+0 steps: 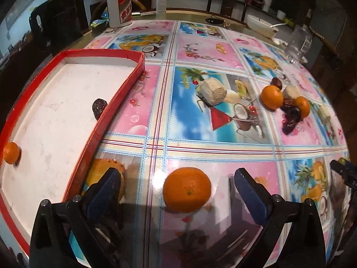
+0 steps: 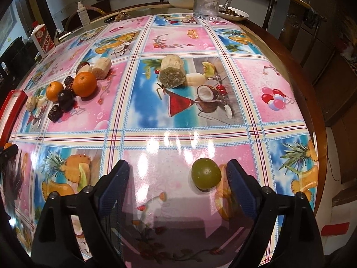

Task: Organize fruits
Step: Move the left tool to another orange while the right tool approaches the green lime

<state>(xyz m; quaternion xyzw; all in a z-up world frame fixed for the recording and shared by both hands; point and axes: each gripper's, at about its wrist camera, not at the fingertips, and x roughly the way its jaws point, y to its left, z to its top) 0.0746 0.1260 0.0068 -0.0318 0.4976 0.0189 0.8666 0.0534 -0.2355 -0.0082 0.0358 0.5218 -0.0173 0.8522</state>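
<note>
Behind tray [image 1: 125, 84], white bottle [image 1: 118, 4], red label unreadable.

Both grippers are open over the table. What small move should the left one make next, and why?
Probably close the left gripper on the orange. The fruit lies on the tablecloth between the open fingers, and the red tray beside it already holds one orange, so this one likely goes there next.

4 oranges [image 1: 187, 189], 1 green fruit [image 2: 206, 173], 1 red-rimmed tray [image 1: 125, 93].
</note>
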